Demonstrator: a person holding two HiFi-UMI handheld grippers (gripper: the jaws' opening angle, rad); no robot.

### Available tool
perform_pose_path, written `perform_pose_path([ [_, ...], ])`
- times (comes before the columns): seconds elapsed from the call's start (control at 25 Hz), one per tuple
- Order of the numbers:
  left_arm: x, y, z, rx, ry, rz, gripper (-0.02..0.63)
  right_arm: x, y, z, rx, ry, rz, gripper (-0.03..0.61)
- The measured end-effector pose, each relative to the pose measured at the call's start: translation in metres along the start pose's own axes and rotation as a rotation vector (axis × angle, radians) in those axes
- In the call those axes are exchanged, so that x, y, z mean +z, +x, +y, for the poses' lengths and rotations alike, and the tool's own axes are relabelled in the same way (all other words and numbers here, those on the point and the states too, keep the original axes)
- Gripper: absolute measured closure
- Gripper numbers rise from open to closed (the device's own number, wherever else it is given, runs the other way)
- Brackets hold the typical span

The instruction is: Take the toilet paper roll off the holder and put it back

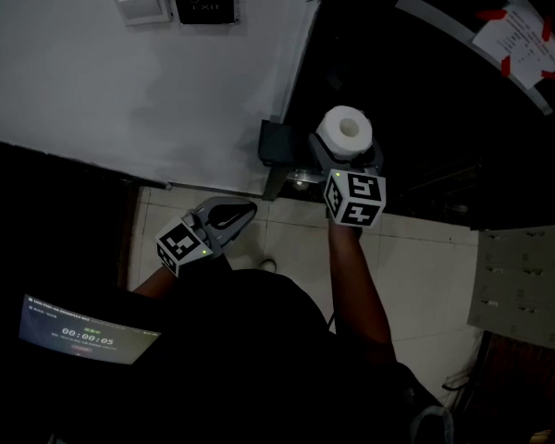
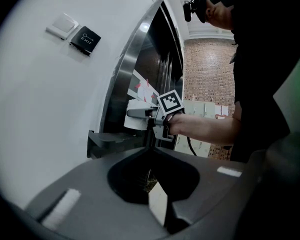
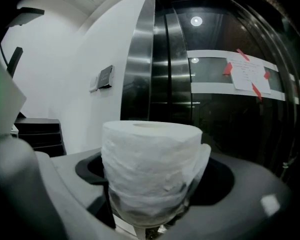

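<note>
The right gripper [image 1: 347, 160] has its jaws spread wide and pressed against the two sides of the toilet paper roll [image 1: 344, 129]. In the right gripper view the roll fills the gap between them, and nothing else holds it up, so I judge it gripped rather than just framed. The roll stands upright in the grip. Its hollow core runs vertically and its flat end faces up, with the hole showing plainly in the head view.

The holder [image 1: 277, 143] is a dark bracket fixed where the white wall [image 1: 166, 91] meets the dark door [image 1: 444, 109]. The roll is off the holder, just beside it on the door side. In the left gripper view it sits a little higher than the holder's flat top. I cannot tell whether anything touches.

The coming move therefore seems to turn on a short sideways shift towards the wall, then a descent. I cannot make out how the holder takes the roll.

The left gripper [image 1: 245, 209] has its jaws pressed together on nothing. It is on the wall side of the holder and farther back towards the person. The right hand is clearly nearer.
</note>
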State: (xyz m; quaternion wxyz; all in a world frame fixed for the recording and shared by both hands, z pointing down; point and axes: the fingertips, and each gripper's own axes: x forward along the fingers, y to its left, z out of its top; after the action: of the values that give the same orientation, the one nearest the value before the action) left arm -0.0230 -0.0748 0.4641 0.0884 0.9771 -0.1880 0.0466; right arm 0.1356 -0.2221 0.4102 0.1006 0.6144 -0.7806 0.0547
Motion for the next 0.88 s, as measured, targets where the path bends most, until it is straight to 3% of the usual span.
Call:
perform_pose_path([
  [0.32,0.000,0.002,-0.002,0.001,0.002,0.007,0.609,-0.023,-0.020,-0.064,-0.052,0.033,0.008,0.115],
  [0.56,0.000,0.001,-0.001,-0.002,0.002,0.008,0.609,-0.036,-0.020,-0.074,-0.062,0.047,0.024,0.115],
  [0.72,0.001,0.001,0.000,0.003,0.001,0.009,0.609,-0.042,-0.019,-0.080,-0.045,0.202,-0.046,0.115],
  [0.88,0.001,-0.002,0.003,0.013,0.002,0.007,0.609,-0.062,-0.021,-0.096,-0.056,0.449,-0.127,0.115],
])
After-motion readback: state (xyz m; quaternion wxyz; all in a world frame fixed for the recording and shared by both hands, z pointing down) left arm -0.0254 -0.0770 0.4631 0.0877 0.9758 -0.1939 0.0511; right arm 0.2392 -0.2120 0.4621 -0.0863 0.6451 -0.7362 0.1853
